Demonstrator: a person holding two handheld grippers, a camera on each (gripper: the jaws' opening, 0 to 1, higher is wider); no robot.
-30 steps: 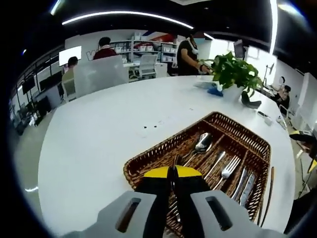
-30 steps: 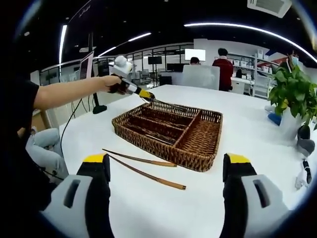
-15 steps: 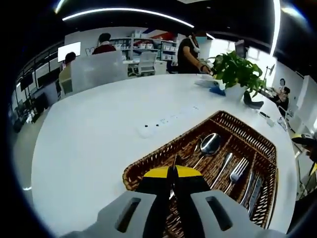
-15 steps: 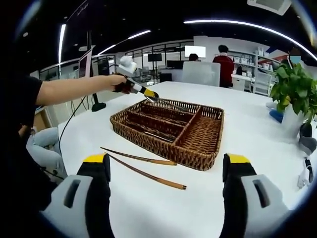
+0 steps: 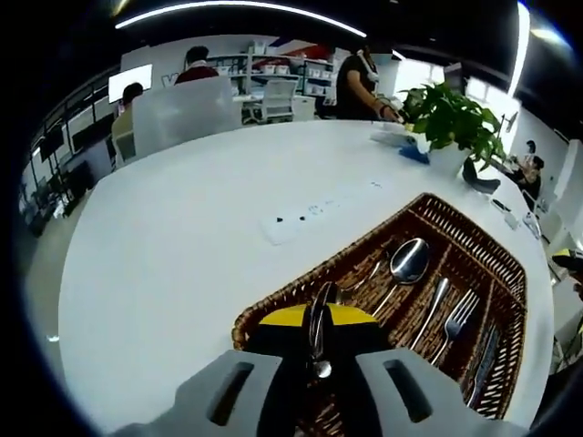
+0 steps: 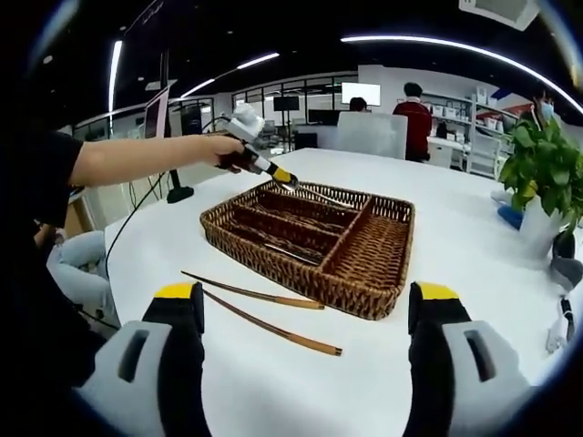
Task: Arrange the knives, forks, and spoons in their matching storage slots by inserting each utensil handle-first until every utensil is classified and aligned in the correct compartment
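Note:
A brown wicker cutlery tray (image 5: 279, 303) lies on the white table, divided into long slots. In it lie a large spoon (image 5: 407, 261), a fork (image 5: 455, 319) and a knife (image 5: 484, 362). My left gripper (image 5: 316, 330) is shut on a slim metal utensil (image 5: 322, 300), probably a spoon, held over the tray's near corner. In the right gripper view the same tray (image 6: 273, 264) sits mid-table, with the left gripper (image 6: 282, 177) in a person's hand at its far left corner. My right gripper (image 6: 307, 299) stands wide open, nothing between its fingers, short of the tray.
Two brown chopsticks (image 6: 260, 293) lie on the table just in front of the tray. A potted plant (image 6: 544, 164) stands at the right; a flat white power strip (image 5: 301, 218) lies beyond the tray. People sit and stand at desks behind the table.
The left gripper has drawn back a little towards the tray's corner with its utensil, which now shows more between the jaws. The right gripper has stayed put and open.

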